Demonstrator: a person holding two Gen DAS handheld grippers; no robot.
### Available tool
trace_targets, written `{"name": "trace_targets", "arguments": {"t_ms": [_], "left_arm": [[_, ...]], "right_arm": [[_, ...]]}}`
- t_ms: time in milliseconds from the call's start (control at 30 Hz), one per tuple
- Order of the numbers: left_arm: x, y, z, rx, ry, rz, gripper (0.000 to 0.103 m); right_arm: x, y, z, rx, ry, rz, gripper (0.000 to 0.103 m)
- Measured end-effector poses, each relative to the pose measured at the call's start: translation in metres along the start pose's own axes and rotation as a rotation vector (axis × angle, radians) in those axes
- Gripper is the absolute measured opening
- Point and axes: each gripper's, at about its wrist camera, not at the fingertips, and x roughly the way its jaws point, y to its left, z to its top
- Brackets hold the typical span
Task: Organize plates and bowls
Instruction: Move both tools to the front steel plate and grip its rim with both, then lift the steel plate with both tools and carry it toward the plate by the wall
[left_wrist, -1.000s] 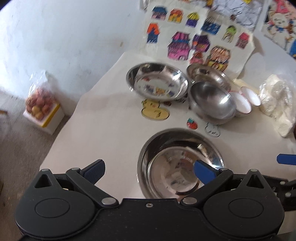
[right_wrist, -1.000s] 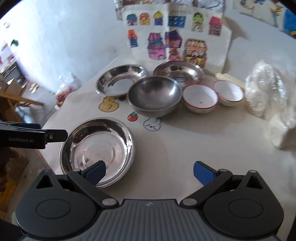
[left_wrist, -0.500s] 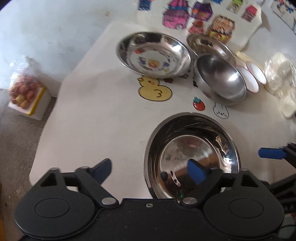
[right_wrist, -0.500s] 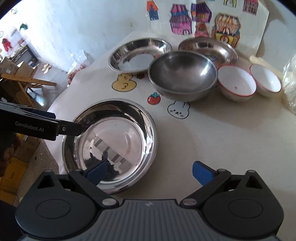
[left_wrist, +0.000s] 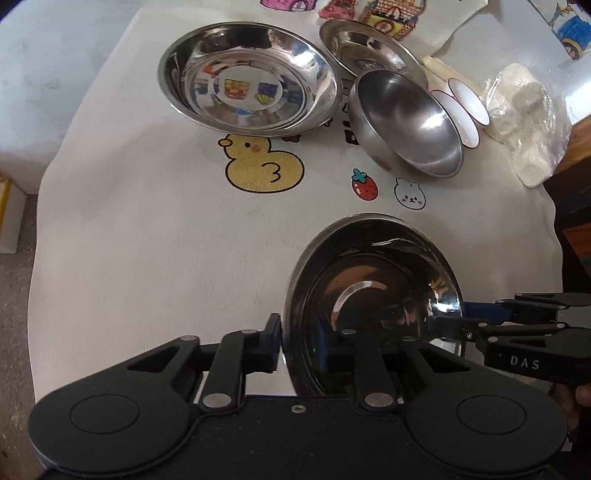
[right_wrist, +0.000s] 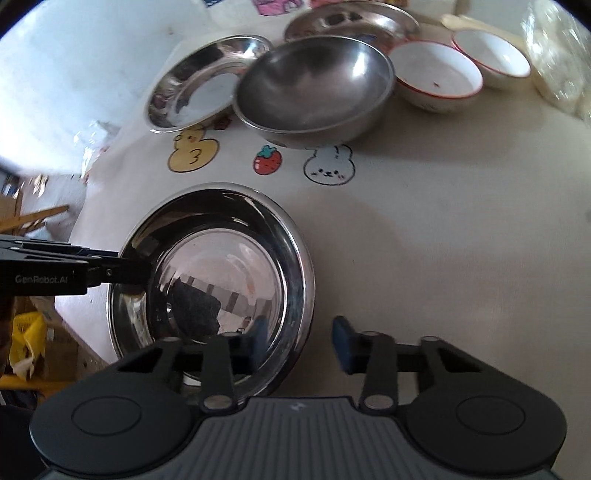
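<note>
Near plate: the steel plate (left_wrist: 373, 295) lies alone at the front edge of the table (left_wrist: 166, 240), on your side of the duck picture (left_wrist: 264, 168).
Left tongs: your left gripper (left_wrist: 297, 345) has just been closing, and its pads now pinch the plate's left rim, one outside and one inside.
Right tongs: your right gripper (right_wrist: 299, 341) has just been closing over the opposite rim; one pad sits inside the plate, the other outside with a gap showing, so I judge it not clamped yet.
Why both: a hold on each side should keep a wide, shallow, slippery plate level when you lift it.
Beyond the duck: a second steel plate (left_wrist: 247, 79) lies just past it, a likely place to stack.
Right of the duck: a deep steel bowl (left_wrist: 406, 123) leans against a third plate (left_wrist: 365, 48), with two white bowls (right_wrist: 436, 75) beyond.
In the way: the path over the duck to that plate looks free; the deep bowl stands close beside it.
</note>
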Motion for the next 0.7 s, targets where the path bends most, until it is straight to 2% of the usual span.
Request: {"name": "trace_targets", "arguments": {"t_ms": [67,200,267,400,700], "left_arm": [[0.002,0.003,0.004,0.002,0.012,-0.018,0.014],[0.009,0.01,0.01,0.005,0.054,-0.045,0.014],[0.012,0.012,0.012,0.004,0.072,-0.055,0.008],[0.013,0.015,0.016,0.008,0.073,-0.066,0.007],[-0.02,0.038,0.03,-0.068,-0.014,-0.053,0.007]], "right_arm": [[0.001,0.0,0.001,0.024,0.001,-0.003,0.024],[0.004,0.0,0.002,0.06,0.006,-0.012,0.02],[0.005,-0.001,0.002,0.081,0.011,-0.017,0.015],[0.004,-0.002,0.001,0.099,0.006,-0.017,0.014],[-0.01,0.014,0.018,0.057,-0.053,0.016,0.012]]}}
